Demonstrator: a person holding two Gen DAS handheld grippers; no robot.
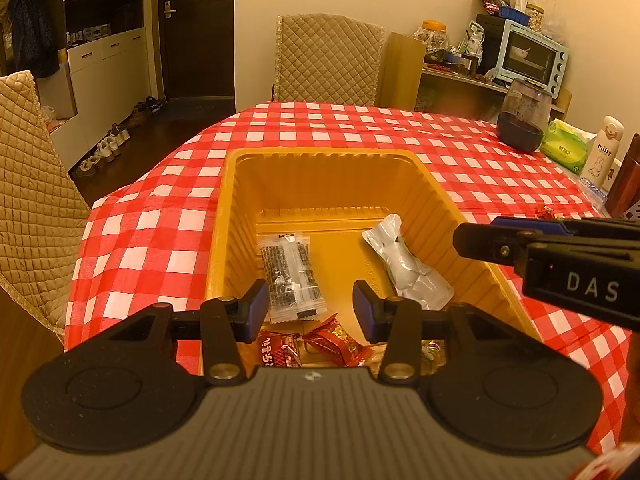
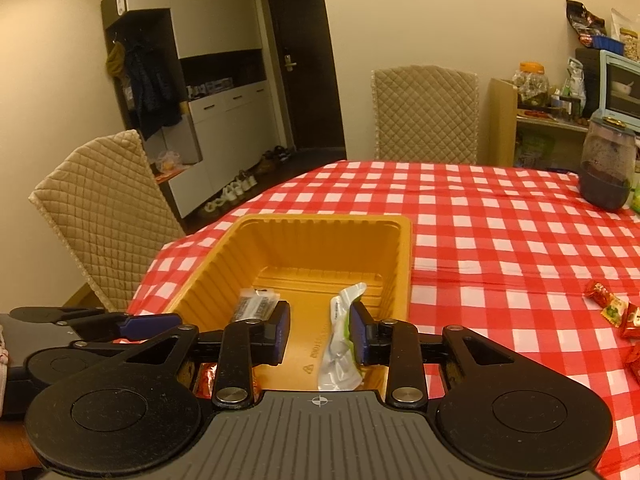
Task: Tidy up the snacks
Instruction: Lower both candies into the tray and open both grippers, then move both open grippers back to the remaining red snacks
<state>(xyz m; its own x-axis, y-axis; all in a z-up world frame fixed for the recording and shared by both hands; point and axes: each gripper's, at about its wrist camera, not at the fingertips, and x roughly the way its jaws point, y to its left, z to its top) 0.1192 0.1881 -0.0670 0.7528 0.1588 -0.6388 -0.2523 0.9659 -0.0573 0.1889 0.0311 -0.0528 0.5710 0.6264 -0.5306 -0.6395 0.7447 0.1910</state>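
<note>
Table (image 1: 460, 152) w/ red-and-white check cloth fills most of both views. Two quilted beige chairs (image 2: 426, 116) stand at it, one at far end, one at the side.

Yellow plastic tub (image 1: 228, 216) sits on the cloth near the front edge, open top, ribbed walls. Both tools hover over its near end.

Left gripper (image 1: 306, 307): jaws apart, nothing pinched; blue pads clear of everything, snacks lie below on the tub floor. Right gripper (image 2: 319, 330): jaws part-open, not clamping. The silver pouch (image 2: 340, 344) lies under/between them, close by the right-hand pad; can't tell if it touches.

In the tub: silver pouch along the right wall, clear packet w/ dark filling (image 1: 288, 274) left of centre, apart from the pouch. Red wrapped candies (image 1: 332, 340) at the near end, partly hidden behind the left tool.

Outside the tub: more red candies (image 2: 618, 312) loose on the cloth, well to the right. Dark jar (image 1: 522, 116) stands far right on the table.
</note>
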